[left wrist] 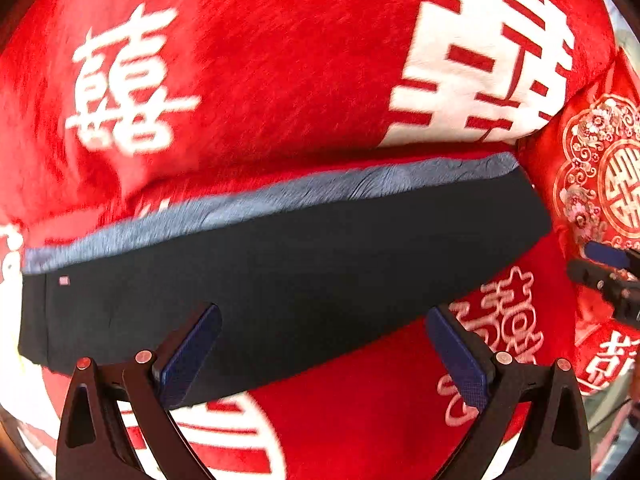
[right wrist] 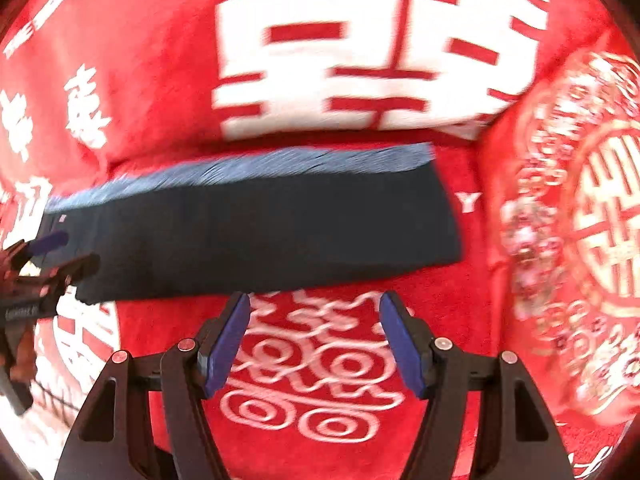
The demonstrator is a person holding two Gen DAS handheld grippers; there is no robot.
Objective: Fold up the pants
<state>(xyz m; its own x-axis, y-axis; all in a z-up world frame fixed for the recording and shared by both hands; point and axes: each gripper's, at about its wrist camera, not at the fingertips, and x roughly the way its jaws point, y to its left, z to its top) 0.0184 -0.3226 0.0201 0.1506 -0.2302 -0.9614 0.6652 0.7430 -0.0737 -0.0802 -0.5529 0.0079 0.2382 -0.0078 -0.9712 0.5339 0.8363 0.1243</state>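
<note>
Left wrist view, nearest first: the left gripper hangs with its two blue pads spread wide and nothing between them, over the near edge of one pair of dark pants, folded into a long strip on the red blanket. The right gripper is likewise apart and empty, above bare blanket just short of that edge. A grey lining band runs along the far edge. Beyond, large white characters; one embroidered red cushion at right.
</note>
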